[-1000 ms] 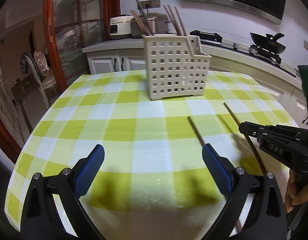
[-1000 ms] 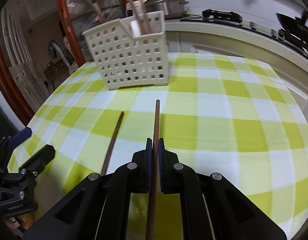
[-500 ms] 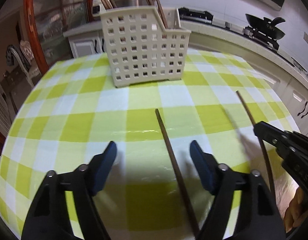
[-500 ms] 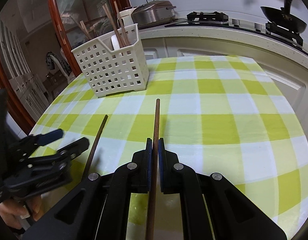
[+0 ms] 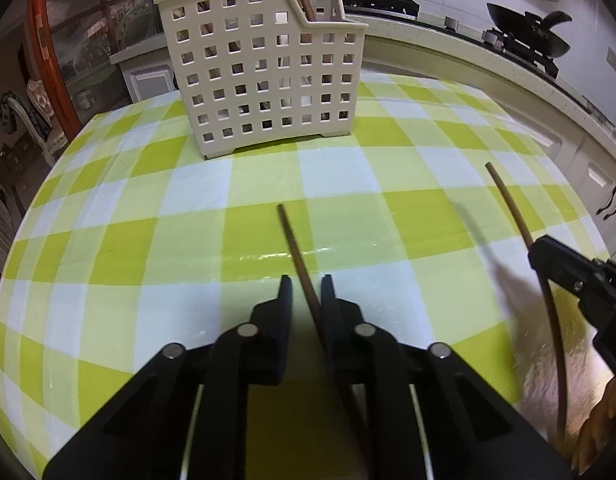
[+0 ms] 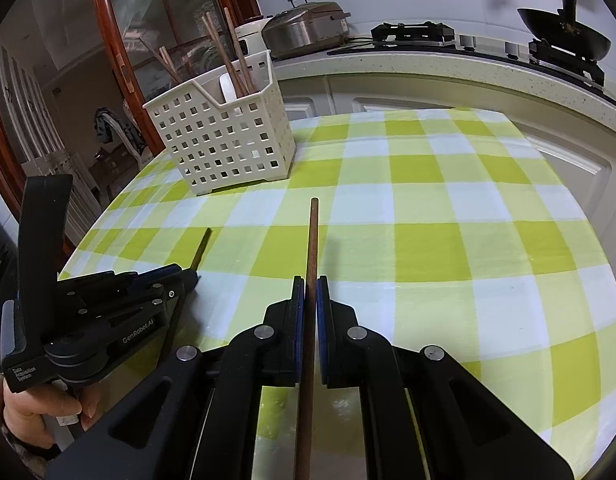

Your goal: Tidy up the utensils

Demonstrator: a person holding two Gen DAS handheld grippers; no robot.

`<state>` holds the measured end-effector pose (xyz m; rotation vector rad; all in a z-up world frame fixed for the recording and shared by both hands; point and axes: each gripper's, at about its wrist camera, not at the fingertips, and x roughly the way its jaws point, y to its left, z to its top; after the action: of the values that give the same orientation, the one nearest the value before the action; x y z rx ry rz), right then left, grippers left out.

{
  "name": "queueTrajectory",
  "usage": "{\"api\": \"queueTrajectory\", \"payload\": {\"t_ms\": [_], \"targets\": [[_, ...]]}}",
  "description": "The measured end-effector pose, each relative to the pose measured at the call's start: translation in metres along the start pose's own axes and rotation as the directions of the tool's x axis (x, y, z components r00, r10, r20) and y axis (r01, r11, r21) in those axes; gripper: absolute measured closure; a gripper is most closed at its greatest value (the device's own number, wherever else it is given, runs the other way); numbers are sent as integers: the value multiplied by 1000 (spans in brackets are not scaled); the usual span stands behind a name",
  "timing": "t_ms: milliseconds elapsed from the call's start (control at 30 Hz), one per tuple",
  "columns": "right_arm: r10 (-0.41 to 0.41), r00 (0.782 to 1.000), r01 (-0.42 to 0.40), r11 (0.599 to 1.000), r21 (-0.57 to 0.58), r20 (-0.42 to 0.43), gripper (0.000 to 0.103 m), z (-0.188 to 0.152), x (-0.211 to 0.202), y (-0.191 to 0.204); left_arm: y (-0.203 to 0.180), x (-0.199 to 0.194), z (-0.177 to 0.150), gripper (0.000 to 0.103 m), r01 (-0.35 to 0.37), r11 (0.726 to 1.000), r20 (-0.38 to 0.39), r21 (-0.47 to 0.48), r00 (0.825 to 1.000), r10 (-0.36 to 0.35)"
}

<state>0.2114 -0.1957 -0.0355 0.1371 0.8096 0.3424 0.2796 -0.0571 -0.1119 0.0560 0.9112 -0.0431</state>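
A cream perforated utensil basket stands at the table's far side and holds several brown chopsticks and a white spoon. My left gripper is closed around a brown chopstick that lies low over the table, tip toward the basket. My right gripper is shut on a second brown chopstick, held above the table. In the right wrist view the left gripper and its chopstick show at the left. In the left wrist view the right gripper and its chopstick show at the right.
The round table carries a green-and-white checked cloth. Behind it runs a counter with a rice cooker, a gas hob and a black wok. A wooden-framed glass door and a chair are at the left.
My left gripper moved forward over the lying chopstick and closed on it from wide open. My right gripper rose and drew back, still holding its chopstick.
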Motion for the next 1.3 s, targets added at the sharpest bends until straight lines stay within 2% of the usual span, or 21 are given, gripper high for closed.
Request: {"api": "queueTrajectory", "payload": {"t_ms": [167,367,600,933,1300], "targets": [[-2,1000,2,1000,-7,-6,97,0,2,4,-1,0,-2,94,-6,999,11,33,1000,6],[0,1000,0,1000,-15,-11,97,0,3,8,9,-4,-5,98,39,999,22,-1,999,-39],[11,1000,-11,1000,-25,14,97,5,-3,18,22,-33,-3,98,72,997,94,-27,993,-69],[37,994,-30,997,-69,99,97,22,-29,41,39,-99,4,98,106,994,247,-37,964,-94],[55,979,-29,990,-136,196,97,36,-63,70,48,-145,1,98,92,995,354,-25,932,-77]]}}
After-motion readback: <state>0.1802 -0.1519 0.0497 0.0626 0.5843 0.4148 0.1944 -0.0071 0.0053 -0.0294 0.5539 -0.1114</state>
